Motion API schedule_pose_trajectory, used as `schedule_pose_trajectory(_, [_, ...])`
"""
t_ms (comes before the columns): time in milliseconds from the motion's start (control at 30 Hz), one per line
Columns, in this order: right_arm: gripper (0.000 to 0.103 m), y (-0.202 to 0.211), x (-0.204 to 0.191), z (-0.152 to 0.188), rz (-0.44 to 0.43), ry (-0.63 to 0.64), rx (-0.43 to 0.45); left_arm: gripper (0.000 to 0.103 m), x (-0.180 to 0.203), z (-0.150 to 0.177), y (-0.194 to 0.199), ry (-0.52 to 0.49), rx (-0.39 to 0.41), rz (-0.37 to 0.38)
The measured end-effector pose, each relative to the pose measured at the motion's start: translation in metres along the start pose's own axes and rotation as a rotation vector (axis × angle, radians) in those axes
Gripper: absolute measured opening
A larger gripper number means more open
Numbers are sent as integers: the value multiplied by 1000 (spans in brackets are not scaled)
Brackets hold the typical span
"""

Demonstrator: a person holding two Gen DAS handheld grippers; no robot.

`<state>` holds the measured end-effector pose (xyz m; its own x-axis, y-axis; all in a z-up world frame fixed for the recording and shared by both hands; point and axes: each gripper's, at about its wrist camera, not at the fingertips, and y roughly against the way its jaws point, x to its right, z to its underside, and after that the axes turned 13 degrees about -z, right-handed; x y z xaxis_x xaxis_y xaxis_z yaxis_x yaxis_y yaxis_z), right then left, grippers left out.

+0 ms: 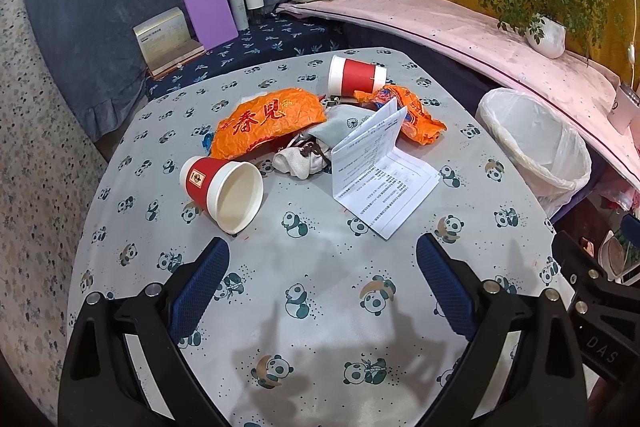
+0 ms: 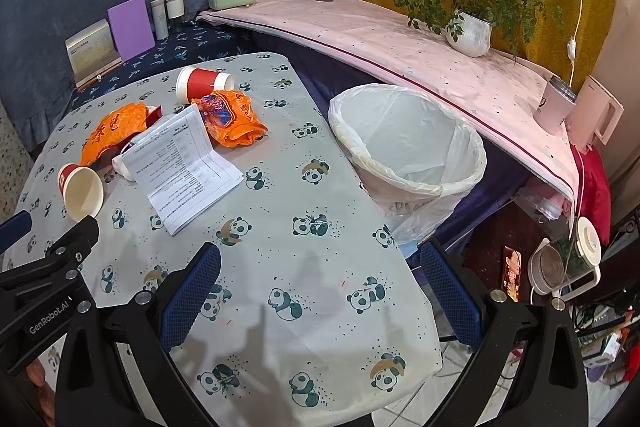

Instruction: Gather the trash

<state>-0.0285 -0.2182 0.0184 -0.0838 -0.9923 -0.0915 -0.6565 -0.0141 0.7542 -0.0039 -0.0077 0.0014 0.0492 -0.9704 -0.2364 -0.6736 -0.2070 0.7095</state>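
Note:
Trash lies in a heap on the panda-print tablecloth (image 1: 320,307). A red paper cup (image 1: 222,189) (image 2: 80,189) lies on its side nearest me, mouth toward the camera. A second red cup (image 1: 357,75) (image 2: 204,83) lies at the far side. Two crumpled orange wrappers (image 1: 268,121) (image 1: 416,117) (image 2: 234,117), a folded printed paper (image 1: 380,167) (image 2: 180,163) and grey-white scraps (image 1: 304,159) sit between them. A white bin with a plastic liner (image 1: 536,143) (image 2: 408,151) stands off the table's right edge. My left gripper (image 1: 322,259) and right gripper (image 2: 320,263) both hover open and hold nothing.
Boxes, a purple block (image 1: 209,15) and jars stand on the dark shelf behind the table. A pink-covered ledge (image 2: 400,39) carries a flower vase, a potted plant (image 2: 470,31) and a white cup. A kettle (image 2: 560,263) and clutter sit low on the right.

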Motion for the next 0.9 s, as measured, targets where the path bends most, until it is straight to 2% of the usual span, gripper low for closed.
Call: schedule_pose_trajectory(900, [96,0,0,1,-3,1,-1,90,1,1,-3,7,-32,14])
